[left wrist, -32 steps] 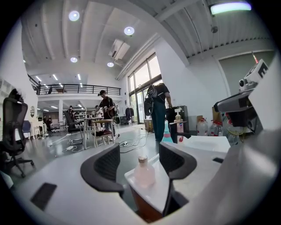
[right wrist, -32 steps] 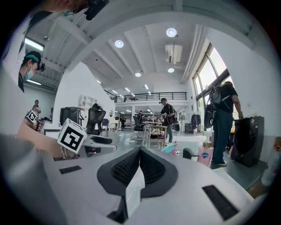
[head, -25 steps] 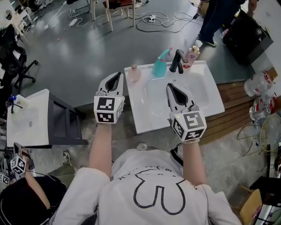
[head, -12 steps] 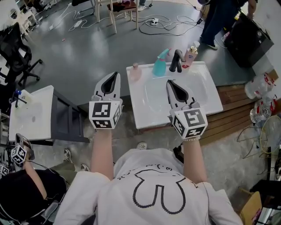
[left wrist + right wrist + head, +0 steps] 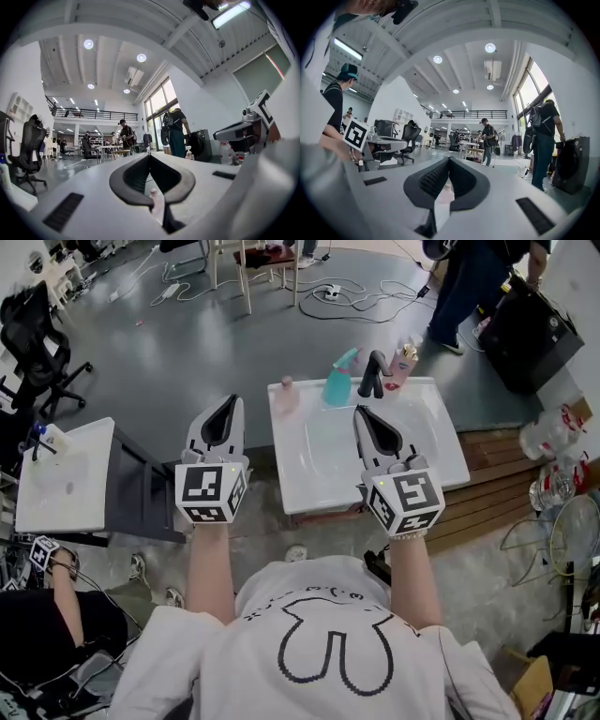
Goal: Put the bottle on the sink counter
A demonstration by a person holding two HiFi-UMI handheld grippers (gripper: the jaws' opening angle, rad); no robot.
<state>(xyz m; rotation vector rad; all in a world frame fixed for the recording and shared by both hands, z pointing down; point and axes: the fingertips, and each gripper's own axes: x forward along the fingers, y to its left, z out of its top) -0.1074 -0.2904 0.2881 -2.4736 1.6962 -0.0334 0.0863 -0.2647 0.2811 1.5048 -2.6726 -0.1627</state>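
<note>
A small pink bottle [image 5: 288, 395] stands upright on the back left corner of the white sink counter [image 5: 441, 460]. My left gripper [image 5: 223, 416] hangs over the floor just left of the counter, shut and empty, a hand's width from the bottle. Above the basin, my right gripper [image 5: 362, 415] is also shut with nothing in it. In the left gripper view the jaws [image 5: 149, 155] meet at the tips, and a small pale bottle [image 5: 153, 193] shows through the gap behind them. The right gripper view shows its jaws [image 5: 449, 159] closed too.
A teal spray bottle [image 5: 339, 379], a black faucet [image 5: 375, 372] and a pump bottle [image 5: 405, 360] line the counter's back edge. A second white sink unit [image 5: 66, 479] stands at the left, wooden boards [image 5: 506, 474] and plastic bottles [image 5: 553, 423] at the right. A person [image 5: 464, 282] stands behind.
My left gripper has drawn back and to the left, away from the pink bottle. The right gripper has hardly moved.
</note>
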